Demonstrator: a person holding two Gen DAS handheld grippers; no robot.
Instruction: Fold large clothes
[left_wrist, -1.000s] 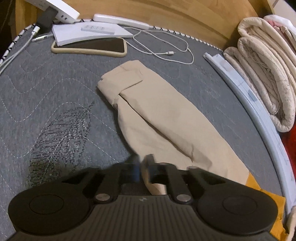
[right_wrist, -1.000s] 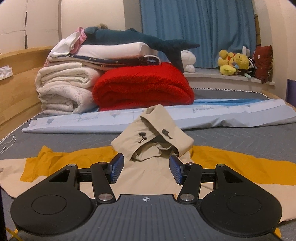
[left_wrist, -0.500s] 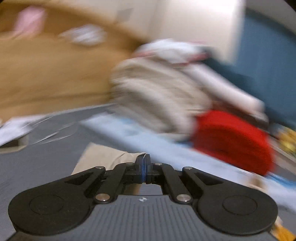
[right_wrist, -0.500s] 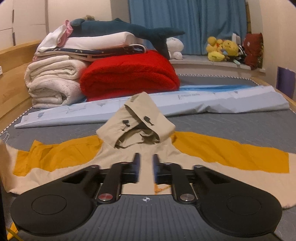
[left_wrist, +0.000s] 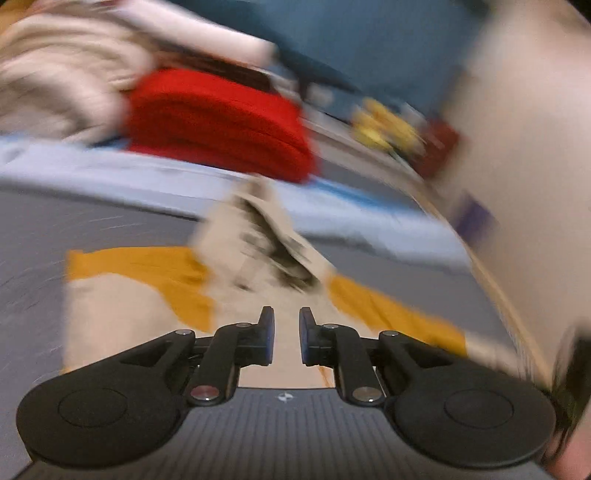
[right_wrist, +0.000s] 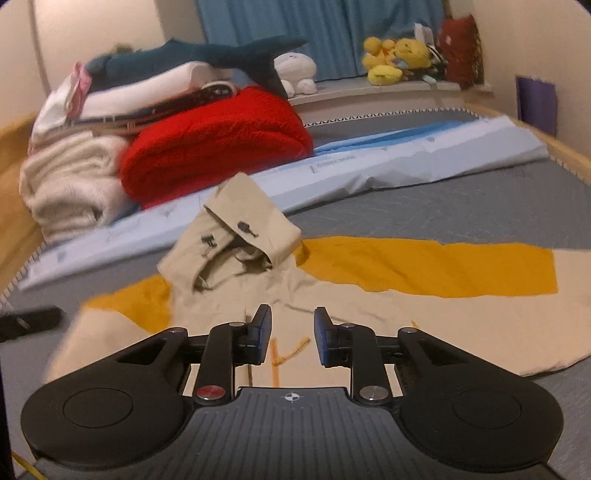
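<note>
A beige hooded jacket (right_wrist: 332, 314) with a mustard band (right_wrist: 424, 266) lies spread on the grey bed (right_wrist: 461, 206), its hood (right_wrist: 240, 229) standing up. Its left sleeve end (right_wrist: 92, 332) lies folded in over the body. My right gripper (right_wrist: 291, 317) hovers low over the jacket's chest; its jaws are opening, with only an orange drawstring (right_wrist: 284, 350) on the cloth below them. The left wrist view is smeared by motion. There my left gripper (left_wrist: 283, 317) hangs above the same jacket (left_wrist: 122, 317), facing the hood (left_wrist: 258, 240), jaws opening and empty.
Behind the jacket lie a long pale blue folded sheet (right_wrist: 369, 166), a red blanket (right_wrist: 214, 140) and stacked cream bedding (right_wrist: 66, 184) with a plush shark (right_wrist: 207, 55) on top. Stuffed toys (right_wrist: 395, 59) sit on the far ledge. A dark blurred object (right_wrist: 29, 321) shows at the left edge.
My left gripper swung away from the sleeve by the phone to the jacket's body and parted its jaws. My right gripper shut, then parted a little, moving nearer the jacket. The left sleeve now lies folded in.
</note>
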